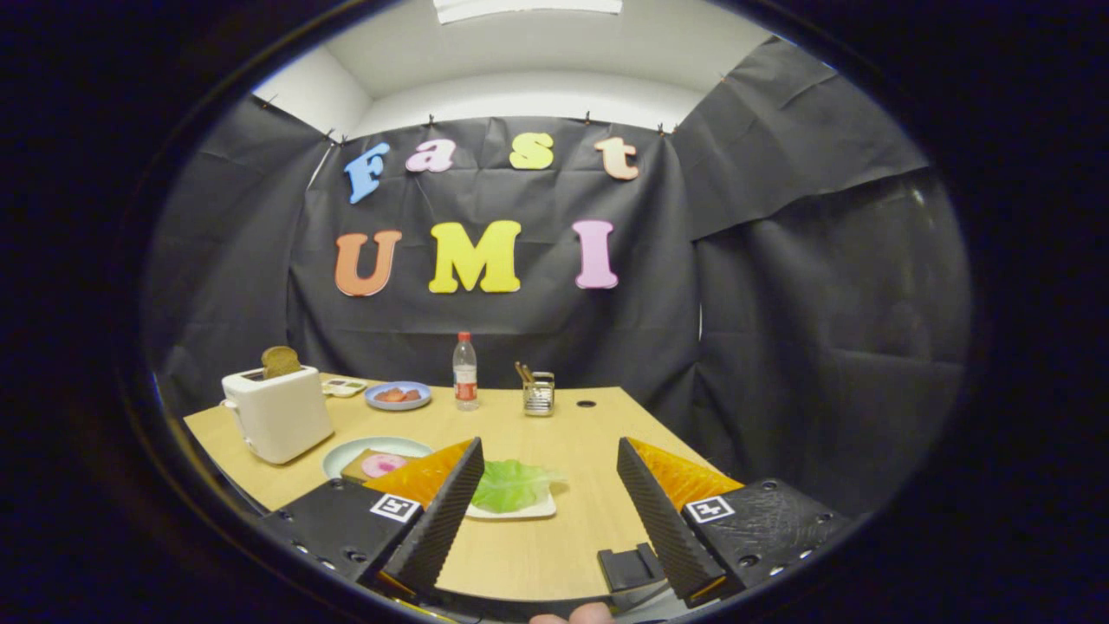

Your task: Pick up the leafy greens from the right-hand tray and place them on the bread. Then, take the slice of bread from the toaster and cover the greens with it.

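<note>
Right now, a green leaf (513, 485) is seen lying flat on a small white tray (530, 510) on the wooden table (572, 433). The leaf sits just ahead of the gripper (549, 503), close beside the left finger (437, 520), whose tip hides a bit of the tray. Nothing is held by the gripper. Its two fingers are spread wide apart, and only bare table is seen between them near the bottom.

To the left of the tray, a pale round plate (346, 454) is seen. A slice of bread (364, 468) with something round and pink (383, 465) on top is laid on it, partly hidden by the left finger.

Further left, a white toaster (277, 412) is stood near the table's edge. A brown slice of toast (281, 360) is stuck up out of its top.

Further back, a blue plate (398, 396) with some reddish food is placed. Beside it a small flat dish (344, 387) can be seen, but what is in it cannot be told. A clear water bottle (465, 371) with a red cap is stood upright in the middle at the back. Just to its right, a small metal holder (538, 392) with sticks in it is set. A fingertip (572, 616) is seen at the very bottom, below the gripper.
</note>
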Motion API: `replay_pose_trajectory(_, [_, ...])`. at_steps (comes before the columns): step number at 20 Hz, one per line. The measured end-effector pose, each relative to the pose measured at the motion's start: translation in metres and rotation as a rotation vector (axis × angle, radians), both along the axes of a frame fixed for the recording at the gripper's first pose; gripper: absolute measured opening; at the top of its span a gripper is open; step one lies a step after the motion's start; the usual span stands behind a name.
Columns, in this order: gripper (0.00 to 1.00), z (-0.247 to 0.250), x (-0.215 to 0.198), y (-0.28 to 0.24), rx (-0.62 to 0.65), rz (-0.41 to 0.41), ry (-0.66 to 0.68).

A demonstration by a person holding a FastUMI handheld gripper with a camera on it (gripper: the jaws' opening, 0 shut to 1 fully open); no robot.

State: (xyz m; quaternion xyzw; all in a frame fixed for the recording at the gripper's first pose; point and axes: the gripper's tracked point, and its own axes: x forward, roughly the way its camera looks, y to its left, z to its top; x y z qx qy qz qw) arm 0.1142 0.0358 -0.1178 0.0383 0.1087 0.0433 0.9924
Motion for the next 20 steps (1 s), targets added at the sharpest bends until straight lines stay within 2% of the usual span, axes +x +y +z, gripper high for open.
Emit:
replay_pose_trajectory(3, [0.95,-0.039,0.036,0.009,0.059,0.021,0.094])
replay_pose_trajectory(10, [0.96,-0.106,0.103,0.008,0.115,-0.014,0.277])
replay_pose_trajectory(20, [0.96,-0.159,0.159,0.028,0.155,-0.001,0.464])
